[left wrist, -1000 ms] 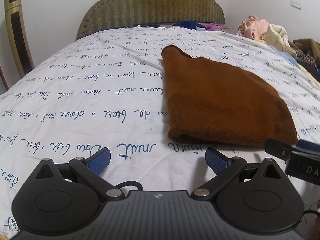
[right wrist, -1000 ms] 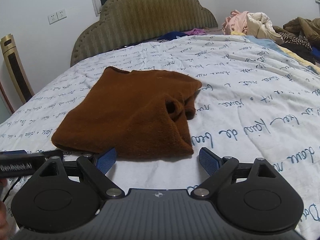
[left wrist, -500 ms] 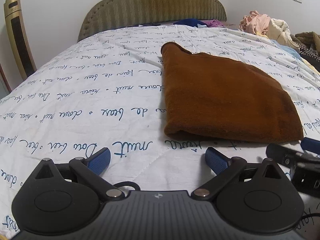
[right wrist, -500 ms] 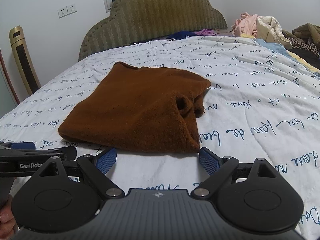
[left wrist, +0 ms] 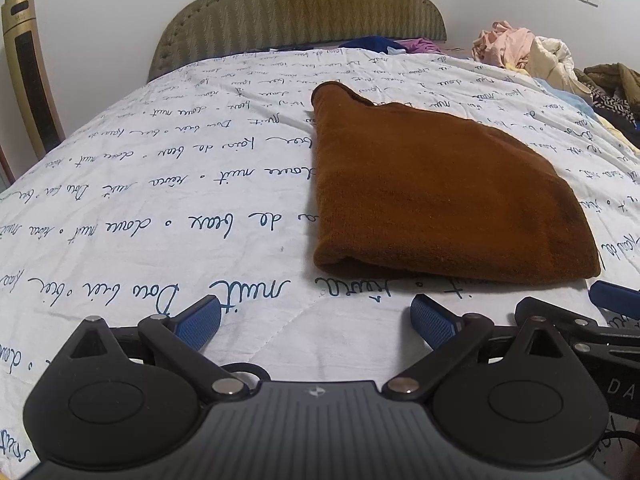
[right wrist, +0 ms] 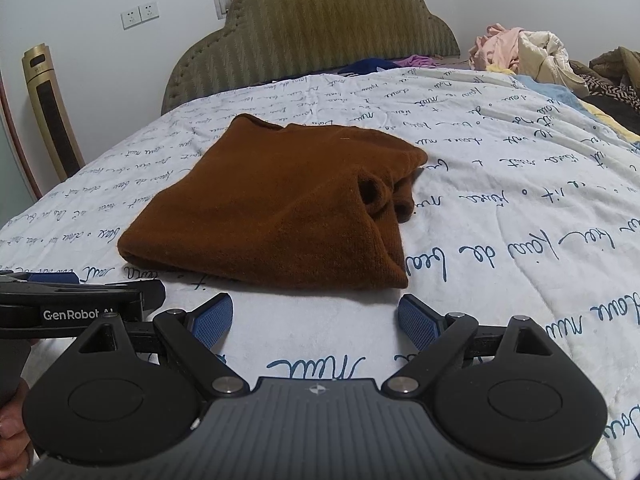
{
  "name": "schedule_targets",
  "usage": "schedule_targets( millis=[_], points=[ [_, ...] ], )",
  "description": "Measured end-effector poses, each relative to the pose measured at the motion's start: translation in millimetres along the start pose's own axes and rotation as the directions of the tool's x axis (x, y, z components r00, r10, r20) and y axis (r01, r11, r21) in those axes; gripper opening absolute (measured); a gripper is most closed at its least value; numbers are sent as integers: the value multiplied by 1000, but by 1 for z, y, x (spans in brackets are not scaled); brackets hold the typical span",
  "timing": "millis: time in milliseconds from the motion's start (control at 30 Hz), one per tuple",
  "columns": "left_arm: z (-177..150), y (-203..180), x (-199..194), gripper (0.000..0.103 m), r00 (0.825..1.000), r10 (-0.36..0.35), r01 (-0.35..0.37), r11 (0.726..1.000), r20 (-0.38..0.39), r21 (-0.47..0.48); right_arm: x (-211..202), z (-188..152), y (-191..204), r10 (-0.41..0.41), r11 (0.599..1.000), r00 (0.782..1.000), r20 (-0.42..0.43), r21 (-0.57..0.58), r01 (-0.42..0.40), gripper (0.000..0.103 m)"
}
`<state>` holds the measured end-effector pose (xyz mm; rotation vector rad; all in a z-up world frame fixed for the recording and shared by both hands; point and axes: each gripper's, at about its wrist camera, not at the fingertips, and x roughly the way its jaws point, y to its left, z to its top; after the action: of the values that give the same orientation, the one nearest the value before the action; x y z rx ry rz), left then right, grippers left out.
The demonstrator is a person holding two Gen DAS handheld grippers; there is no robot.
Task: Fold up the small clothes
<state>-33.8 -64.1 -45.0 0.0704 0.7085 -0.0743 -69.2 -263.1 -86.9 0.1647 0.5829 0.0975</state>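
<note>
A folded brown knitted garment [left wrist: 436, 196] lies flat on the white quilt with blue script [left wrist: 160, 184]. From the right wrist view the same brown garment [right wrist: 280, 208] shows a rolled sleeve or collar opening on its right side. My left gripper [left wrist: 316, 320] hovers just short of the garment's near left corner, open, nothing between its blue pads. My right gripper [right wrist: 316, 320] stands open before the garment's near edge, also empty. Each gripper shows at the edge of the other's view: the right one [left wrist: 600, 312], the left one [right wrist: 80, 300].
A padded olive headboard [left wrist: 300, 4] stands at the far end of the bed. A heap of loose clothes [left wrist: 528, 52] lies at the far right. A gold tower fan [left wrist: 28, 72] stands by the wall on the left. A hand [right wrist: 12, 420] holds the left gripper's handle.
Both views have drifted slightly, so the garment sits a little further from the fingertips than a second ago. Both grippers stay open and empty.
</note>
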Motion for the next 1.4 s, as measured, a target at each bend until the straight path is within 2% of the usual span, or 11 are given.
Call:
schedule_targets(
  millis=[1400],
  points=[
    [-1, -1, 1, 102, 1000, -26, 26, 1000, -6, -7, 2, -1, 0, 4, 1000, 1000, 1, -3, -4, 91]
  ],
)
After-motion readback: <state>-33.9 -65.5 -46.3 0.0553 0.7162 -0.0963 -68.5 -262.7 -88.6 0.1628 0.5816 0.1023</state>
